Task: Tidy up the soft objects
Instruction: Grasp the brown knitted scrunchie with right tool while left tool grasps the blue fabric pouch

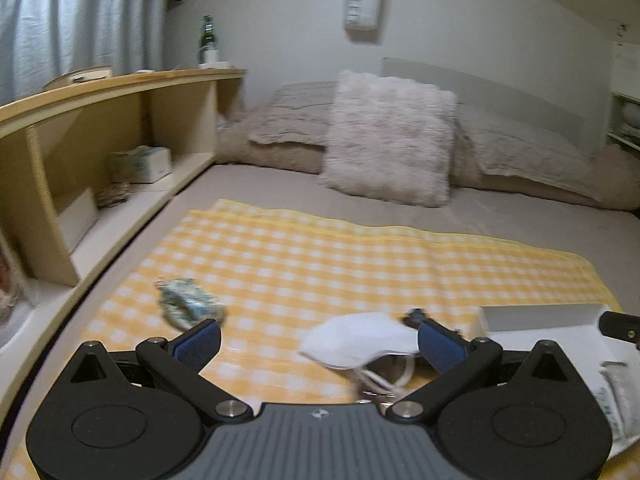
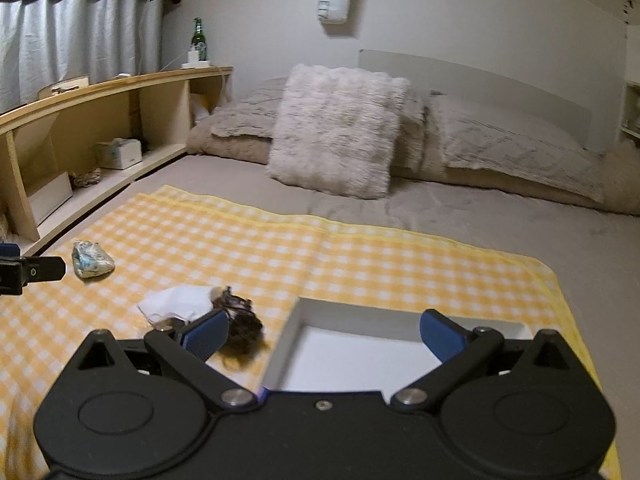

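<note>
Spread over the bed ahead of both grippers, the yellow checked cloth point(image 2: 360, 256) carries a white tray point(image 2: 360, 356) under the unclenched right gripper point(image 2: 324, 330), while the left gripper point(image 1: 320, 336), also unclenched, should straddle the white mask point(image 1: 360, 340) squarely before pinching.

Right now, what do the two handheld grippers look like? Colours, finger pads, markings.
Both look alike. The left gripper has a matte black body with two round housings, black linkage arms on silver pivot pins, blue textured pads and a ribbed grey centre plate with a small logo. The right gripper has the same black build and blue pads, but a plain black centre with one screw. No cables, hands or sleeves visible.
</note>
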Tool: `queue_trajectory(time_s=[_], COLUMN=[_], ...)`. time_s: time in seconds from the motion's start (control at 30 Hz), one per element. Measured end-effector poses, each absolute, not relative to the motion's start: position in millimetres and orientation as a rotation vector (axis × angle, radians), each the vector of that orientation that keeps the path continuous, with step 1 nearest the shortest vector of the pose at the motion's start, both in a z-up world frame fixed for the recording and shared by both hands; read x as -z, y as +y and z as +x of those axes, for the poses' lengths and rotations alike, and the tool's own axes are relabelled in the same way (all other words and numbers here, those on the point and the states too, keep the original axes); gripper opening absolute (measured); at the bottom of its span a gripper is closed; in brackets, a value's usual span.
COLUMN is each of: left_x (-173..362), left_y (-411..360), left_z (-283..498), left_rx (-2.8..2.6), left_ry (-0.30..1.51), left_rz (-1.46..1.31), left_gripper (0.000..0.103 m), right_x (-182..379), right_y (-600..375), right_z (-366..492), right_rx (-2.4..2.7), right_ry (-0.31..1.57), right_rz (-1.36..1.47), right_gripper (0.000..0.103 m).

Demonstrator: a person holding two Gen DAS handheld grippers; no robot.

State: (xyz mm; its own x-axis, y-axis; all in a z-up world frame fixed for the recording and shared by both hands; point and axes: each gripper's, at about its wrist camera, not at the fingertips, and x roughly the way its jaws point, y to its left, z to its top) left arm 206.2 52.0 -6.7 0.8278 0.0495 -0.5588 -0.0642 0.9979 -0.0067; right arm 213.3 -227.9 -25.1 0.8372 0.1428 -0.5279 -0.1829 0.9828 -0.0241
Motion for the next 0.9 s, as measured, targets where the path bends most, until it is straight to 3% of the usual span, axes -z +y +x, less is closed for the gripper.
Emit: queue_trajectory(time_s=[0.47, 0.57, 0.9], left_x=[27.3, 33.8, 62.7], left_y=[139.9, 153.5, 181.2], left_z=[256.3, 270.9, 315.6], left_rx=[-0.269, -0.293, -0.345], left_ry=[0.62, 0.647, 0.73], left_rz=[-0.043, -0.068, -0.183], left_gripper=[0.103, 0.103, 0.103], right_x=[60.6, 73.5, 120.8], right_y=[-157.4, -144.7, -106.0], right_z=[270.0, 282.2, 315.1], right_rx=[-0.275, -0.294, -0.396], right_ry=[0.653, 0.674, 0.749], right_rz=[-0.241, -0.311, -0.527], right_gripper=[0.102, 0.095, 0.086])
